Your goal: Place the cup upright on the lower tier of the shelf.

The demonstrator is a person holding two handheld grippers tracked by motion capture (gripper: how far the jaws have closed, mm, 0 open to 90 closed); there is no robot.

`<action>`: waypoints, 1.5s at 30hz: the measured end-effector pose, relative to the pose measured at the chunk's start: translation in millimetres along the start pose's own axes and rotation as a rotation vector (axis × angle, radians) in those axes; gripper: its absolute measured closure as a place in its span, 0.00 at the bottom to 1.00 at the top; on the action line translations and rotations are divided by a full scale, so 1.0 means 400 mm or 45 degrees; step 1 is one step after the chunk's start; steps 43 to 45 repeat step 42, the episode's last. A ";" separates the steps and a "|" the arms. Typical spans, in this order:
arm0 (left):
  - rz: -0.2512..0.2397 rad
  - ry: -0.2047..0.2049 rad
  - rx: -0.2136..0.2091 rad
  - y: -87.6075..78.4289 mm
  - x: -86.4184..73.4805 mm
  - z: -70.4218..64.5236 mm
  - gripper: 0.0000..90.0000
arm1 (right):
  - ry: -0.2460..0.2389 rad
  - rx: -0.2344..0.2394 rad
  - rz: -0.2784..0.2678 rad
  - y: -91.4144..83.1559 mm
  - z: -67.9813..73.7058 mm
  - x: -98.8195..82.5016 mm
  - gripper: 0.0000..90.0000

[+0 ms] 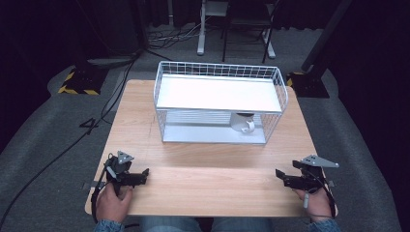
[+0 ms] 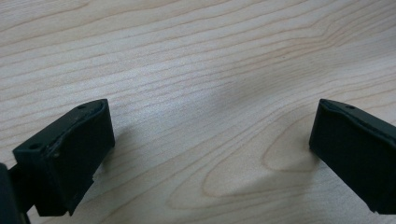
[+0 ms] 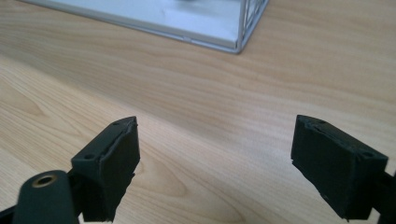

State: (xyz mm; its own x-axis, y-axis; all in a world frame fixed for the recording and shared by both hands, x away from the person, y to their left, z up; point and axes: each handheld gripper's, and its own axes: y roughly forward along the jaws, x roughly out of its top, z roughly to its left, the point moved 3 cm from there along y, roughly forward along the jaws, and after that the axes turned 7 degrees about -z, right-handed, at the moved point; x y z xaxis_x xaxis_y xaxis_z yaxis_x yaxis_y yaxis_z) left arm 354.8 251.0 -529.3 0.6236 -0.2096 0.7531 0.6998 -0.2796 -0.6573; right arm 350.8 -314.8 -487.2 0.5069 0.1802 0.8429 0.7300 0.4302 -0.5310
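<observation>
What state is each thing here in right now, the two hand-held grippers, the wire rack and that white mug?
Left black two-jaw gripper: open, nothing between the jaws.
Right black two-jaw gripper: open, holding nothing.
White wire two-shelf rack: upright, top shelf bare.
White ceramic mug: on the lower shelf, apparently upright.

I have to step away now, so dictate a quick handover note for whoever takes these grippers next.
Left gripper: open, empty, low over the near left of the table.
Right gripper: open, empty, low over the near right.
White mug: on the lower level of the wire shelf rack, right side, handle toward the front.
Done: nothing gripped.
Left: probably reaching in for the mug; the right gripper is nearer.
</observation>
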 end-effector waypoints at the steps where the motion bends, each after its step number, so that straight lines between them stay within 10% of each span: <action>1: 0.000 0.000 0.000 0.000 0.000 0.000 0.00 | 0.000 0.000 0.000 0.000 0.000 0.000 0.17; 26: 0.001 0.001 0.000 0.000 0.000 0.000 0.00 | -0.139 -0.013 0.069 0.056 0.026 -0.080 0.17; 45: 0.000 -0.001 0.000 0.000 0.000 0.000 0.00 | -0.126 -0.037 0.081 0.066 0.030 -0.077 0.13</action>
